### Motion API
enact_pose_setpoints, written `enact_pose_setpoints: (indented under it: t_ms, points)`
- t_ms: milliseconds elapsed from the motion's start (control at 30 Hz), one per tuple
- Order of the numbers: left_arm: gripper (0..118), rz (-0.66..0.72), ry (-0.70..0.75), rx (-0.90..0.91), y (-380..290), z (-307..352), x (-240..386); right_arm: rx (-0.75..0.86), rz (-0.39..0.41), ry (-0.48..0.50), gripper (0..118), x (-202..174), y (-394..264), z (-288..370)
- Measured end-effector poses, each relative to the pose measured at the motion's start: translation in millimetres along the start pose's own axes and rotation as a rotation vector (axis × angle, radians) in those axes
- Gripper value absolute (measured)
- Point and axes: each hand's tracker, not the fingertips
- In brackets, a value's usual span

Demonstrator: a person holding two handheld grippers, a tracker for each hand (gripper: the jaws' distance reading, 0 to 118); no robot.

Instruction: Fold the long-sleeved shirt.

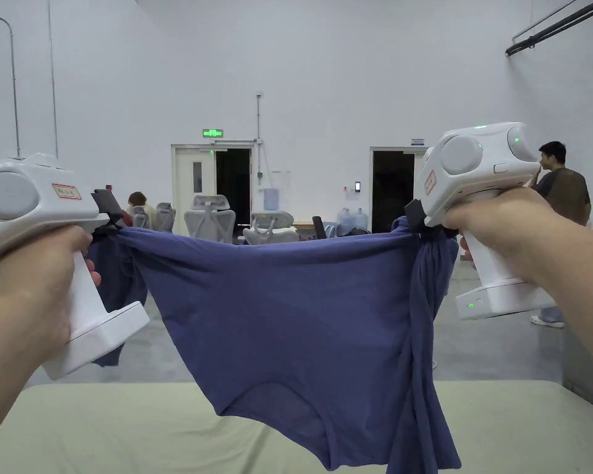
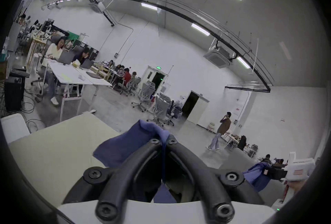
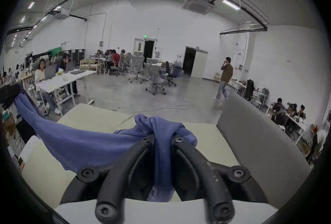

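Holding the blue shirt [image 1: 289, 308] in the air above the pale surface [image 1: 104, 426], I have my left fingers [image 2: 163, 141] clamped on one thin edge and my right fingers [image 3: 162, 138] clamped on a thick bunch. I think I should keep the top edge tight and level, then lower the hanging part slowly, so it lies flat without wrinkles.

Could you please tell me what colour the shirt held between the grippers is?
The shirt is plain blue-purple, clearest in the head view.

The blue cloth long-sleeved shirt [image 1: 301, 308] hangs mid-frame between left gripper [image 1: 111, 217] and right gripper [image 1: 417, 219], above the pale green worktop [image 1: 104, 426].
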Motion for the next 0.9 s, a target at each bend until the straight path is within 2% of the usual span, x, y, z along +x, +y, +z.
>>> enact_pose_setpoints:
  t_ms: [100,167,233,367,467,500,600,767,800,900]
  points:
    - [1,-0.036,0.040,-0.031,-28.8,-27.3,-20.3,-0.027,0.000,0.009,18,0.6,-27.2,-42.7]
    - [1,-0.043,0.050,-0.060,-59.4,-42.0,-38.9,-0.071,0.028,0.019,18,-4.8,-60.8,-73.0]
    - [1,-0.055,0.079,-0.140,-105.1,-55.7,-62.5,-0.158,0.060,0.035,18,-10.2,-110.4,-109.6]
    - [1,-0.054,0.159,-0.352,-223.7,-63.8,-120.9,-0.330,0.065,0.070,18,-30.2,-243.4,-166.6]
    - [1,-0.035,0.224,-0.501,-294.2,-45.9,-157.2,-0.434,0.108,0.066,18,-46.4,-330.9,-177.5]
    - [1,-0.016,0.234,-0.531,-311.6,-36.2,-169.8,-0.456,0.118,0.081,18,-46.8,-354.3,-173.9]
    - [1,0.029,0.247,-0.584,-341.5,10.8,-195.0,-0.488,0.079,0.137,18,-45.1,-414.6,-151.4]
    - [1,0.009,0.225,-0.621,-341.0,113.5,-221.7,-0.453,0.190,0.213,18,-45.4,-479.7,-59.9]
    - [1,0.011,0.224,-0.619,-342.1,133.6,-223.6,-0.444,0.212,0.226,18,-63.5,-486.0,-33.8]
    - [1,0.005,0.242,-0.685,-346.1,196.0,-228.7,-0.459,0.253,0.249,18,-71.2,-516.9,18.5]
